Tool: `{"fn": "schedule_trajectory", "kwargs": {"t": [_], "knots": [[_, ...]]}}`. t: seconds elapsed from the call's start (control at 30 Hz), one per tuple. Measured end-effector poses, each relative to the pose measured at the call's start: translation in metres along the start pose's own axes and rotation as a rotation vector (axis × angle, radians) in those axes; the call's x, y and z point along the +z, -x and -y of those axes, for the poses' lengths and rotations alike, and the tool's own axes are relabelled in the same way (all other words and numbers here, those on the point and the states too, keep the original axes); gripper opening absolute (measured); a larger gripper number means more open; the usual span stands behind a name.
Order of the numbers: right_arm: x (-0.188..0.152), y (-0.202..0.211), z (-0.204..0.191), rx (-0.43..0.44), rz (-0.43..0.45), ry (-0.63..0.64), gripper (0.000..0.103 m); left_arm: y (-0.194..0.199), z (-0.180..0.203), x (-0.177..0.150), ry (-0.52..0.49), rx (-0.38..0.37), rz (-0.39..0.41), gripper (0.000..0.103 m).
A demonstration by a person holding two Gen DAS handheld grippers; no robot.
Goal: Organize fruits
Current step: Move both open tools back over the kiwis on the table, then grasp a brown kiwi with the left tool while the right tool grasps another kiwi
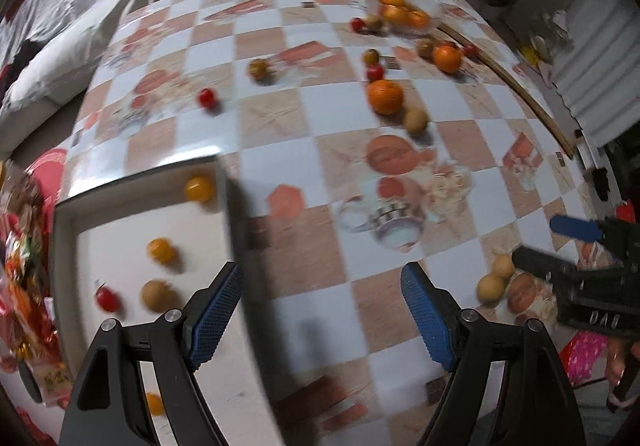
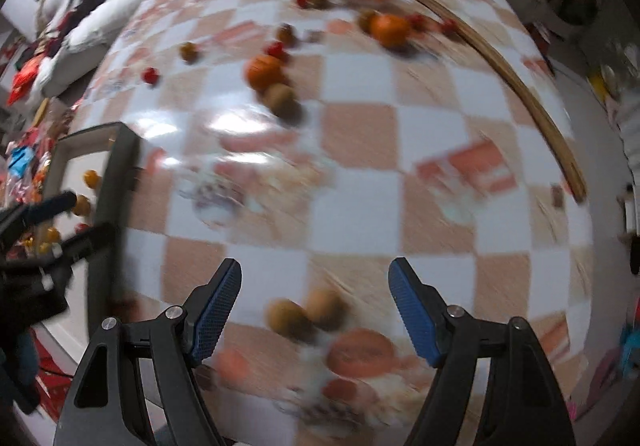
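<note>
A shallow white tray (image 1: 72, 221) with a dark rim sits at the table's left and holds several small fruits: a yellow one (image 1: 199, 188), an orange one (image 1: 161, 250), a brown one (image 1: 156, 294) and a red one (image 1: 106, 298). My left gripper (image 1: 322, 310) is open and empty over the tray's right edge. My right gripper (image 2: 315, 308) is open and empty above two brown fruits (image 2: 306, 314), which also show in the left wrist view (image 1: 496, 280). Oranges (image 1: 385, 96), red fruits (image 1: 208, 97) and brown fruits (image 1: 415, 120) lie scattered across the far table.
The checkered tablecloth (image 1: 328, 149) covers the table. A wooden stick (image 1: 520, 85) lies along the right edge. A pile of oranges (image 1: 400, 11) sits at the far end. Bedding and clothes lie beyond the table. Colourful wrappers (image 1: 20, 286) lie left of the tray.
</note>
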State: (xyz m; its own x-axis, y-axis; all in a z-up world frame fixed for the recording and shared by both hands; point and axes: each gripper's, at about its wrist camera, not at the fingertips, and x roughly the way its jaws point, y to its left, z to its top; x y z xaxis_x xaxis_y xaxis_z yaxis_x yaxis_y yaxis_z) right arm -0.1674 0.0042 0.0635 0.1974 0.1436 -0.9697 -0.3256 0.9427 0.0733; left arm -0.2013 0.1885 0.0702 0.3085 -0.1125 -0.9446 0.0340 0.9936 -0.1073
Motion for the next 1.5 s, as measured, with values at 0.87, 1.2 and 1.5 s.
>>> {"fn": "schedule_trajectory", "kwargs": {"t": [0.87, 1.2, 1.5], "knots": [[-0.033, -0.034, 0.011, 0.05, -0.017, 0.15, 0.056, -0.067, 0.06, 0.055, -0.067, -0.068, -0.043, 0.081], [-0.02, -0.039, 0.007, 0.058, 0.024, 0.15, 0.043, -0.092, 0.068, 0.093, 0.021, -0.076, -0.044, 0.07], [-0.019, -0.038, 0.012, 0.063, 0.033, 0.147, 0.043, -0.101, 0.078, 0.109, 0.067, 0.022, -0.024, 0.052]]}}
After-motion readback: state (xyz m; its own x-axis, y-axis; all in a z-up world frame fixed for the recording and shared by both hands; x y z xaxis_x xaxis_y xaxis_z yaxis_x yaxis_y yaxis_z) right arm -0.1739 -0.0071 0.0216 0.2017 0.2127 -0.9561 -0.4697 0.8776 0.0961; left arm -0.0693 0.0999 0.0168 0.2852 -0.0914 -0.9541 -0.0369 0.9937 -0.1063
